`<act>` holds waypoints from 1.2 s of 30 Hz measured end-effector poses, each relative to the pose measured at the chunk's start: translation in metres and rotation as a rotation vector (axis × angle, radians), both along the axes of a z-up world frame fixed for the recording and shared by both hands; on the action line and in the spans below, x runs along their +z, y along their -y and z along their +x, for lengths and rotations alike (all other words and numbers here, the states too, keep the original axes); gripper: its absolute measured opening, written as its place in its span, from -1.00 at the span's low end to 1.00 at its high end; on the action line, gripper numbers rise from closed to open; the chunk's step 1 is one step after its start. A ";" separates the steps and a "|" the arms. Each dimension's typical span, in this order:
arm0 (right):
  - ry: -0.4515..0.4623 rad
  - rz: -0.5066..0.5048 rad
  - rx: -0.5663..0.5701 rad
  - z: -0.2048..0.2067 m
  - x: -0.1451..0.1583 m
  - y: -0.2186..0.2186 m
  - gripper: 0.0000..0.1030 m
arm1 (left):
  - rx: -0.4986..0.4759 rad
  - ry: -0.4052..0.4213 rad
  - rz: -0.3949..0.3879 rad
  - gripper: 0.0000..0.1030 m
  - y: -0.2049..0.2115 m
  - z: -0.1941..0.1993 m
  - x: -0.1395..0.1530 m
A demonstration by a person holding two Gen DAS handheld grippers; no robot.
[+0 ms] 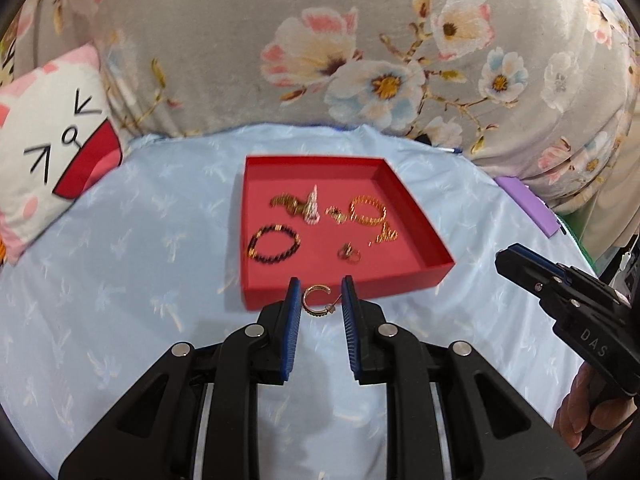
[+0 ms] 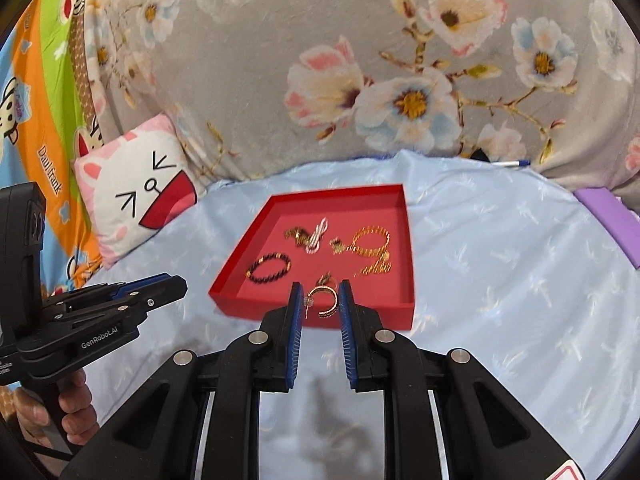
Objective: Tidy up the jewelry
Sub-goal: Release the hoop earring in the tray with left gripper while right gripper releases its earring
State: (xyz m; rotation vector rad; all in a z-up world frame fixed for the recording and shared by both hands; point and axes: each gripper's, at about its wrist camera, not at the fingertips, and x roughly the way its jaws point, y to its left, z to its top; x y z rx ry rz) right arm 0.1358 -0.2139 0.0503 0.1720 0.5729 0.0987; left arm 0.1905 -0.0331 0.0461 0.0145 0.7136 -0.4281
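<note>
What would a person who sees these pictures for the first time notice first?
The bright red tray stands out, lying on the pale blue cloth with gold and dark beaded jewelry scattered inside. Next, each tool carries a small gold hoop earring between its blue pads: the left tool holds one just before the tray's near wall, and the right tool holds another. A white cat-face pillow lies to the left.

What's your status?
Left gripper pinching hoop; right gripper pinching second hoop. Both at tray near wall. Nothing in the way.
</note>
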 end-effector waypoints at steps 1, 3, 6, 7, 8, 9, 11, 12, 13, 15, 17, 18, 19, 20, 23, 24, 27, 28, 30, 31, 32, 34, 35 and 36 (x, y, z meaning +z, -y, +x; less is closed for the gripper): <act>0.004 0.006 0.000 0.004 0.003 0.002 -0.68 | 0.000 0.010 0.004 -0.62 0.004 0.004 0.004; 0.012 0.014 -0.003 0.016 0.008 0.006 -0.68 | -0.006 0.029 -0.001 -0.62 0.014 0.015 0.013; 0.016 0.015 -0.007 0.034 0.010 0.009 -0.68 | -0.015 0.040 -0.018 -0.62 0.026 0.032 0.022; 0.012 0.021 -0.005 0.042 0.010 0.010 -0.68 | -0.019 0.039 -0.026 -0.62 0.030 0.038 0.024; 0.008 0.027 -0.004 0.047 0.009 0.011 -0.68 | -0.017 0.039 -0.029 -0.62 0.034 0.045 0.025; 0.002 0.034 -0.004 0.053 0.007 0.012 -0.68 | -0.016 0.037 -0.030 -0.62 0.036 0.049 0.025; -0.017 0.047 -0.005 0.068 0.002 0.016 -0.68 | -0.014 0.026 -0.038 -0.62 0.042 0.062 0.023; -0.025 0.052 -0.006 0.074 -0.001 0.018 -0.68 | -0.014 0.016 -0.039 -0.62 0.044 0.068 0.020; -0.035 0.060 -0.005 0.081 -0.004 0.019 -0.68 | -0.014 0.000 -0.041 -0.62 0.047 0.077 0.015; -0.062 0.079 -0.004 0.095 -0.013 0.022 -0.68 | -0.010 -0.029 -0.035 -0.62 0.051 0.092 0.004; -0.084 0.079 -0.006 0.107 -0.022 0.024 -0.68 | -0.003 -0.055 -0.024 -0.62 0.054 0.103 -0.007; -0.091 0.075 -0.006 0.112 -0.026 0.023 -0.68 | 0.002 -0.073 -0.016 -0.62 0.055 0.112 -0.015; -0.101 0.073 -0.006 0.117 -0.030 0.023 -0.68 | 0.007 -0.088 -0.013 -0.62 0.056 0.117 -0.022; -0.109 0.074 -0.004 0.121 -0.034 0.022 -0.68 | 0.013 -0.102 -0.011 -0.62 0.055 0.123 -0.028; -0.133 0.062 0.003 0.135 -0.046 0.018 -0.68 | 0.030 -0.130 0.009 -0.62 0.056 0.137 -0.044; -0.140 0.058 0.008 0.140 -0.050 0.017 -0.68 | 0.036 -0.137 0.017 -0.62 0.056 0.142 -0.050; -0.159 0.043 0.014 0.153 -0.060 0.011 -0.68 | 0.045 -0.153 0.033 -0.62 0.057 0.152 -0.060; -0.165 0.039 0.015 0.157 -0.064 0.009 -0.68 | 0.051 -0.158 0.043 -0.62 0.058 0.156 -0.064; -0.175 0.031 0.014 0.165 -0.069 0.007 -0.67 | 0.057 -0.164 0.052 -0.62 0.059 0.161 -0.070; -0.180 0.029 0.013 0.167 -0.071 0.007 -0.67 | 0.064 -0.166 0.058 -0.62 0.060 0.164 -0.072; -0.185 0.025 0.012 0.171 -0.074 0.006 -0.67 | 0.070 -0.166 0.064 -0.62 0.060 0.166 -0.074; -0.187 0.016 0.008 0.175 -0.077 0.006 -0.67 | 0.079 -0.159 0.073 -0.62 0.061 0.169 -0.077; -0.191 0.015 0.010 0.178 -0.079 0.006 -0.67 | 0.078 -0.158 0.076 -0.62 0.061 0.170 -0.079; -0.194 0.014 0.010 0.180 -0.081 0.006 -0.67 | 0.078 -0.159 0.077 -0.62 0.062 0.172 -0.080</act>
